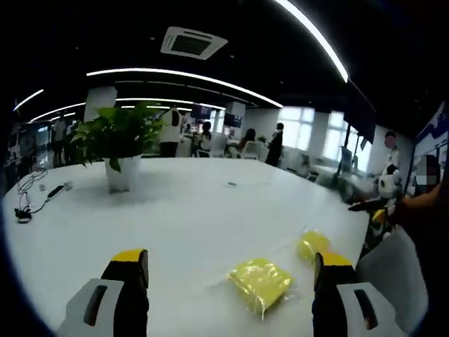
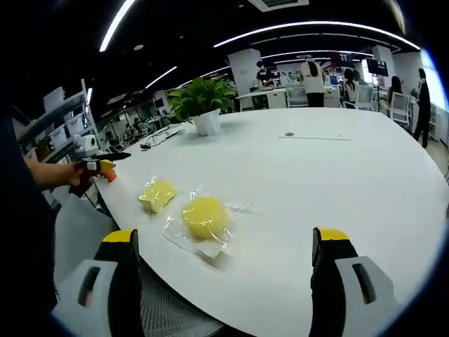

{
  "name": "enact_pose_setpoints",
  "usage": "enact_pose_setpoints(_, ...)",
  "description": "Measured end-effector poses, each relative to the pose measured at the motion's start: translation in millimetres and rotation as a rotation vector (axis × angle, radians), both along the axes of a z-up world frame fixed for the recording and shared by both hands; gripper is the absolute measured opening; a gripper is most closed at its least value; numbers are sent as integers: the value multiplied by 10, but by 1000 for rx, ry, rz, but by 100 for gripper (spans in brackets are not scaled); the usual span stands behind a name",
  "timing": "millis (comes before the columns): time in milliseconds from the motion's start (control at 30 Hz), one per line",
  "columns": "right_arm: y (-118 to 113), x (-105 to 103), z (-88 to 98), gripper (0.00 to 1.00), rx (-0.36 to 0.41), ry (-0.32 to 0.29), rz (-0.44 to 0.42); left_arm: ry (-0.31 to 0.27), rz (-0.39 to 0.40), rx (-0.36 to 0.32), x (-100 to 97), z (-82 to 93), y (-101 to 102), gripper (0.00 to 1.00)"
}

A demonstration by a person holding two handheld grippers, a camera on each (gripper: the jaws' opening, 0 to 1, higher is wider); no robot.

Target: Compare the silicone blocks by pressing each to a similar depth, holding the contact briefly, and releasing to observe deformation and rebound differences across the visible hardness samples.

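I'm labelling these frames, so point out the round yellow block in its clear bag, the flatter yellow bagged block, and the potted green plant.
Round yellow bagged block (image 2: 205, 216), right gripper view, centre of its domed top.
Flatter yellow bagged block (image 2: 157, 193), right gripper view, middle of its top face.
Potted green plant (image 1: 121, 173), left gripper view, on its white pot.

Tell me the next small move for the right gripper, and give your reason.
Probably lower the right gripper onto the round yellow block in its clear bag. Its jaws stand open above the white table, touching nothing, and that block lies nearest, just ahead. The flatter yellow block lies beyond.
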State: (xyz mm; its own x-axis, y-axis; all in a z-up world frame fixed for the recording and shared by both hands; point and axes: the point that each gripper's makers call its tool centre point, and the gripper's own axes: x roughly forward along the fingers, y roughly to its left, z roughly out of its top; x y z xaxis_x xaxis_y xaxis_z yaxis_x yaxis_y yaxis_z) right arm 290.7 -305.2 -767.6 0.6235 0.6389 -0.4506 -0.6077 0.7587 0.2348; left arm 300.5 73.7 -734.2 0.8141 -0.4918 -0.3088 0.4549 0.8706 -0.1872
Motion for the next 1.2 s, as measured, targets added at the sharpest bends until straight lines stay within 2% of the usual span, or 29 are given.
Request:
enact_pose_setpoints(167,60,-34,18,96,-13,-13,14,14,17,4,-132,-63,97,100)
enact_pose_setpoints(233,80,-42,38,96,-27,-23,24,-5,22,9,-172,-43,122,100)
enact_pose_setpoints(300,76,-33,60,96,-28,-31,20,-65,4,32,-189,26,114,100)
enact_pose_setpoints(333,72,-26,64,96,-24,-31,15,-66,-7,36,-208,28,98,100)
enact_pose_setpoints(467,45,-30,67,96,-15,-32,3,-40,-28,56,-248,18,51,100)
enact_pose_setpoints(533,4,-45,51,96,-17,-34,-3,-40,-30,46,-258,32,29,100)
enact_pose_setpoints(667,-90,-59,6,96,-17,-27,-18,1,-9,33,-296,-51,40,100)
enact_pose_setpoints(700,-114,-70,-2,96,-28,-29,-20,2,-6,29,-304,-63,44,100)
enact_pose_setpoints(733,-193,-56,-40,96,-86,-47,-20,-4,-5,26,-324,-80,52,100)
enact_pose_setpoints(767,-214,-60,-58,96,-105,-46,-17,-5,-6,24,-335,-97,58,100)
enact_pose_setpoints(833,-199,-71,-56,96,-95,-43,-11,27,-2,25,-370,-184,82,100)
enact_pose_setpoints(933,-204,-68,-51,97,-86,-37,-18,42,3,28,-405,-254,111,100)
enact_pose_setpoints(1200,-147,-64,-68,96,-79,-20,-4,43,18,8,-384,-242,107,100)
